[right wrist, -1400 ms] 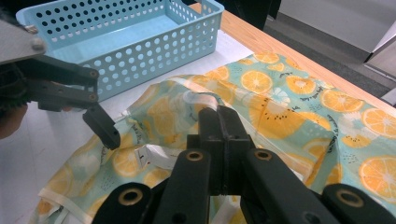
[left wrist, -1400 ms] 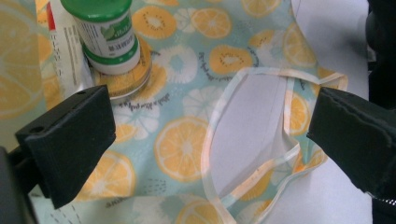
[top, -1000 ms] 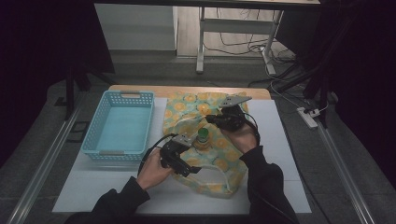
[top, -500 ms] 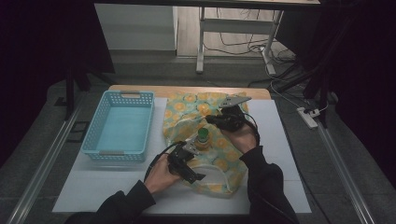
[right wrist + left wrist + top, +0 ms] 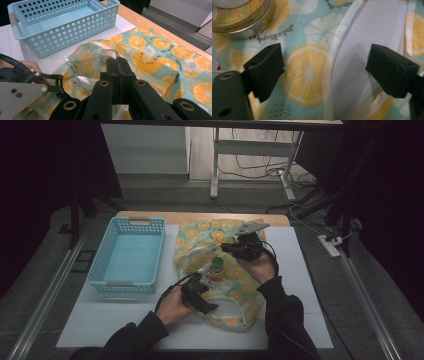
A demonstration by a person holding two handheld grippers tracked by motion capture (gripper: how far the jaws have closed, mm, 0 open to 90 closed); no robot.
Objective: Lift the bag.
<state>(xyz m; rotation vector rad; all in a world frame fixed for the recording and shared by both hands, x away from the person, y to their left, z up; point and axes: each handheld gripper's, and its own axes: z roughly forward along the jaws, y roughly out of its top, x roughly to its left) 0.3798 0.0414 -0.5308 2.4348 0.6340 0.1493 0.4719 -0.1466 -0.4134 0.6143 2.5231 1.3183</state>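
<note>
We see a light blue perforated basket (image 5: 127, 252) well left of both pairs of jaws, on a white mat (image 5: 115, 320) over our wooden table (image 5: 150, 214).

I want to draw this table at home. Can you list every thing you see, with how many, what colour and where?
basket: one, light blue with holes, on the white mat, left of the bag.
bag: one, pale blue-green cloth with orange slices, middle of the mat, with white handle straps.
candy tin: one, gold, round, standing on the bag's cloth.
mat: one, white, covering most of the table.
table: one, wooden, its far edge shows behind the mat.
power strip: one, white, on the floor at the right.
left tool: one, black, jaws apart and just been closing, over the bag's edge, nothing pinched.
right tool: one, black, shut on the bag's cloth.
</note>
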